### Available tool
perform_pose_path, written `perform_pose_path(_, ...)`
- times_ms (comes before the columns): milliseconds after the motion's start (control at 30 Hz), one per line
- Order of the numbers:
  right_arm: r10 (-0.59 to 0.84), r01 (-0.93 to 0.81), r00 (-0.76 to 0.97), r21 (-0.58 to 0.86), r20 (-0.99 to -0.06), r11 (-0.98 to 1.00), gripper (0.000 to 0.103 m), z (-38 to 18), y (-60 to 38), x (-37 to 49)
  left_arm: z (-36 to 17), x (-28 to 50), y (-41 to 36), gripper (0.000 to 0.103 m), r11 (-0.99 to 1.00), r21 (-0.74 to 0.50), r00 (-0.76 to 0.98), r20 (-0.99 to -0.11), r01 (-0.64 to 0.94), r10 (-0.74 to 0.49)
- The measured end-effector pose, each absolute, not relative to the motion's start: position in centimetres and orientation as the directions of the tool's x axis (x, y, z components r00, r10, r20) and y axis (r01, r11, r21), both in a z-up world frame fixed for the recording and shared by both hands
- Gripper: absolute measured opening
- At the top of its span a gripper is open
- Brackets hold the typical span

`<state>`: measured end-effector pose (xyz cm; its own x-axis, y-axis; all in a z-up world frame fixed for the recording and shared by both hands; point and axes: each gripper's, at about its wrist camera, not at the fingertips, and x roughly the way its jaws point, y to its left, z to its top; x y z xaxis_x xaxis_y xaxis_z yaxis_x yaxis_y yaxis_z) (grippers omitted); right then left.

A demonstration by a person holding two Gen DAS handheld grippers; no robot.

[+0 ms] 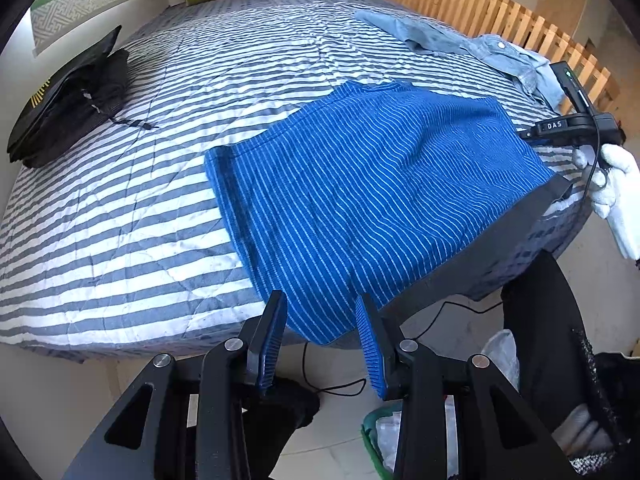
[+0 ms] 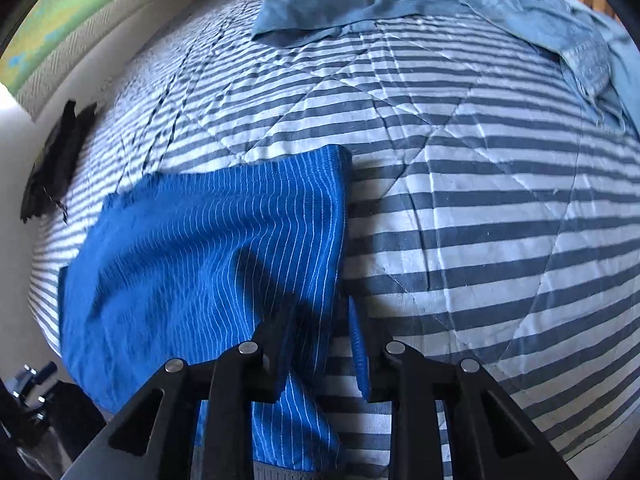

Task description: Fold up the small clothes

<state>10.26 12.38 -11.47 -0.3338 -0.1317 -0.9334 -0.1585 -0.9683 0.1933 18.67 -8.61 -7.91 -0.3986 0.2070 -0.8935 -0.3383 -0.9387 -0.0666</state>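
The left gripper (image 1: 322, 308) stood released, its ribbed blue pads apart with the near hem of the blue, thinly white-striped knit garment (image 1: 360, 184) lying between them unpinched. The right gripper (image 2: 320, 320) was also parted over the garment's right edge, and whether its pads pressed the cloth could not be told. The garment lay spread flat at the near edge of the grey-and-white striped quilt (image 1: 120, 216), with a crumpled light-blue denim shirt (image 2: 560, 28) at the quilt's far right and a folded black garment (image 1: 68, 108) at its left side.
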Motion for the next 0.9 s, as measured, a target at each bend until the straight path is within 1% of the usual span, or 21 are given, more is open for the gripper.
perform_pose_path(33,-0.117,-0.144,-0.33,0.172,-0.937,-0.975,0.024,-11.5,12.1,10.3,-8.0,18.6,-8.5,0.039,-0.938,-0.066,-0.398,-0.894,-0.341,0.208)
perform_pose_path(67,-0.107,-0.133,-0.329,0.158,-0.938,-0.978,0.021,-11.4,12.0,10.3,-8.0,18.5,-8.5,0.039,-0.937,-0.066,-0.397,-0.894,-0.343,0.208)
perform_pose_path(133,-0.109,-0.13,-0.323,0.158,-0.94,-0.979,0.003,-11.4,12.3,10.3,-8.0,18.5,-8.3,0.039,-0.937,-0.064,-0.398,-0.894,-0.343,0.207)
perform_pose_path(167,-0.122,-0.149,-0.328,0.179,-0.937,-0.972,0.003,-11.3,13.0,10.4,-8.0,18.5,-8.3,0.039,-0.937,-0.063,-0.399,-0.893,-0.343,0.206)
perform_pose_path(233,-0.106,-0.221,-0.372,0.199,-0.922,-0.955,0.003,-10.4,15.5,11.0,-7.9,18.6,-8.6,0.039,-0.937,-0.065,-0.401,-0.892,-0.344,0.209)
perform_pose_path(267,-0.127,-0.232,-0.384,0.229,-0.914,-0.946,0.003,-10.2,16.1,11.2,-7.9,18.7,-8.7,0.039,-0.937,-0.065,-0.4,-0.892,-0.344,0.209)
perform_pose_path(300,-0.179,-0.231,-0.4,0.288,-0.899,-0.929,0.003,-10.0,16.8,11.7,-8.0,18.7,-8.7,0.039,-0.937,-0.064,-0.397,-0.894,-0.345,0.207)
perform_pose_path(333,-0.202,-0.227,-0.4,0.31,-0.894,-0.923,0.004,-9.9,16.9,12.0,-8.0,18.8,-8.8,0.039,-0.937,-0.061,-0.396,-0.895,-0.344,0.203)
perform_pose_path(400,-0.2,-0.225,-0.378,0.3,-0.904,-0.927,0.008,-9.9,16.9,12.7,-8.3,18.7,-9.0,0.039,-0.938,-0.065,-0.388,-0.899,-0.341,0.203)
perform_pose_path(467,-0.241,-0.225,-0.355,0.333,-0.903,-0.916,0.031,-10.2,16.3,13.5,-8.4,18.9,-9.1,0.039,-0.939,-0.07,-0.383,-0.901,-0.335,0.204)
perform_pose_path(500,-0.264,-0.225,-0.351,0.355,-0.898,-0.907,0.034,-10.3,16.2,14.3,-8.6,19.0,-9.3,0.039,-0.94,-0.075,-0.379,-0.902,-0.332,0.206)
perform_pose_path(667,-0.298,-0.214,-0.285,0.364,-0.911,-0.906,0.034,-11.6,14.9,17.5,-9.0,19.6,-9.8,0.039,-0.945,-0.085,-0.372,-0.905,-0.316,0.206)
perform_pose_path(700,-0.307,-0.197,-0.287,0.37,-0.907,-0.908,0.033,-11.5,14.6,18.1,-9.1,19.6,-9.9,0.039,-0.946,-0.083,-0.369,-0.907,-0.313,0.202)
perform_pose_path(733,-0.326,-0.186,-0.294,0.389,-0.898,-0.902,0.015,-11.4,14.5,18.3,-9.2,19.6,-10.1,0.039,-0.947,-0.083,-0.366,-0.909,-0.31,0.2)
perform_pose_path(767,-0.352,-0.185,-0.299,0.416,-0.887,-0.89,0.004,-11.1,14.6,18.8,-9.2,19.6,-10.2,0.039,-0.948,-0.084,-0.365,-0.909,-0.307,0.199)
perform_pose_path(833,-0.33,-0.237,-0.356,0.426,-0.874,-0.873,0.004,-10.0,15.9,19.8,-9.2,19.7,-10.4,0.039,-0.949,-0.091,-0.364,-0.909,-0.303,0.204)
perform_pose_path(900,-0.332,-0.228,-0.394,0.441,-0.857,-0.868,0.004,-9.2,16.6,20.4,-9.3,19.9,-10.5,0.04,-0.948,-0.1,-0.357,-0.91,-0.303,0.21)
